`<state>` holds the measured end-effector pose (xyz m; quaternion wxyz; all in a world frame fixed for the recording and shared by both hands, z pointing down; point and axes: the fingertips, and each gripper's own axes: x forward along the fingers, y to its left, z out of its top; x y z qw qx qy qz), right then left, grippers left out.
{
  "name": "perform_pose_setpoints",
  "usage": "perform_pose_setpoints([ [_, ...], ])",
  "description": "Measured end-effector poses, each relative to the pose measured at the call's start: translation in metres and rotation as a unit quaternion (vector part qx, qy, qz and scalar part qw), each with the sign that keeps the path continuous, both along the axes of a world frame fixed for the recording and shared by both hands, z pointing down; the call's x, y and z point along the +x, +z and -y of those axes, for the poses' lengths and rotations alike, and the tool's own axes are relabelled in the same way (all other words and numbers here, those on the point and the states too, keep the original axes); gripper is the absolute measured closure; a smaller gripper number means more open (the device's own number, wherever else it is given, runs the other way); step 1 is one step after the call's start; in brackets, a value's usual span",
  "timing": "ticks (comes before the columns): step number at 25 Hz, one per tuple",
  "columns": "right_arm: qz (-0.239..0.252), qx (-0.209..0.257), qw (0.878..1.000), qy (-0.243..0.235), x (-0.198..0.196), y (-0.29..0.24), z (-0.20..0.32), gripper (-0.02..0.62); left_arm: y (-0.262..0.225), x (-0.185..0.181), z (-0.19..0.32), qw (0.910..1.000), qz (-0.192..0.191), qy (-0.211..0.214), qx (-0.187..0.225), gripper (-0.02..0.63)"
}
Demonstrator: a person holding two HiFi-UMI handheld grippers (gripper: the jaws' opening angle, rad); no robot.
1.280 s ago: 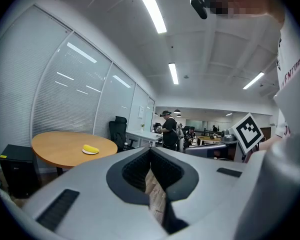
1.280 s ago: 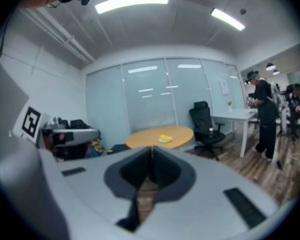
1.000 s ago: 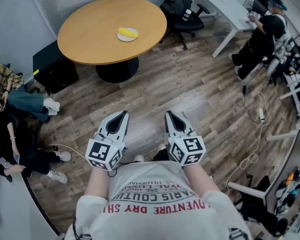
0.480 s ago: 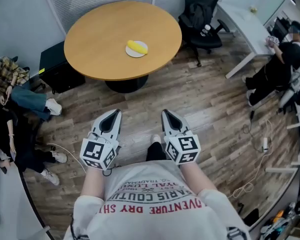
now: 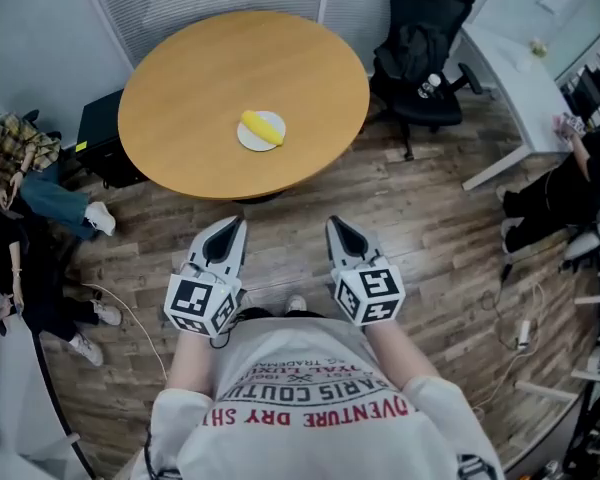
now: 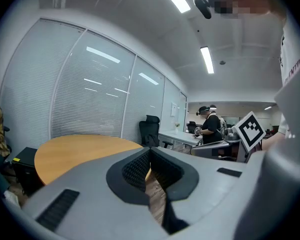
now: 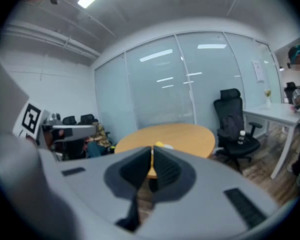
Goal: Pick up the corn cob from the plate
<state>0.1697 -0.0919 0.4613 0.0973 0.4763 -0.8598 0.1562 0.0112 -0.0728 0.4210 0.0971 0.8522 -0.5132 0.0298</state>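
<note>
Corn cob [image 5: 261, 126] lies on the plate [image 5: 248, 145] on the worktop [image 5: 180, 78], well apart from the left tongs [image 5: 234, 226] and right tongs [image 5: 338, 226], both closed and empty. It is probably light, stiff and bumpy, best gripped across its middle.

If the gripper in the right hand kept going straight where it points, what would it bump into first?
Probably the near edge of the round wooden table. The right gripper, shut, aims at it with only floor between. Depth is hard to judge.
</note>
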Motion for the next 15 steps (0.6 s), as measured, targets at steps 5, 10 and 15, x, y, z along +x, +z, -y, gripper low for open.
perform_pose_setpoints([
  [5,0.002,-0.025,1.0,-0.009,0.005,0.017,0.049,0.565,0.014,-0.005,0.035,0.9994,0.001,-0.026,-0.024,0.574],
  [10,0.001,-0.035,0.999,-0.019,-0.014,0.029,0.096,0.565,0.029,-0.028,0.076,0.9985,-0.004,-0.042,-0.035,0.572],
  [15,-0.004,-0.046,0.999,-0.02,-0.046,0.04,0.158,0.565,0.037,-0.054,0.142,0.9987,-0.011,-0.034,-0.037,0.572],
])
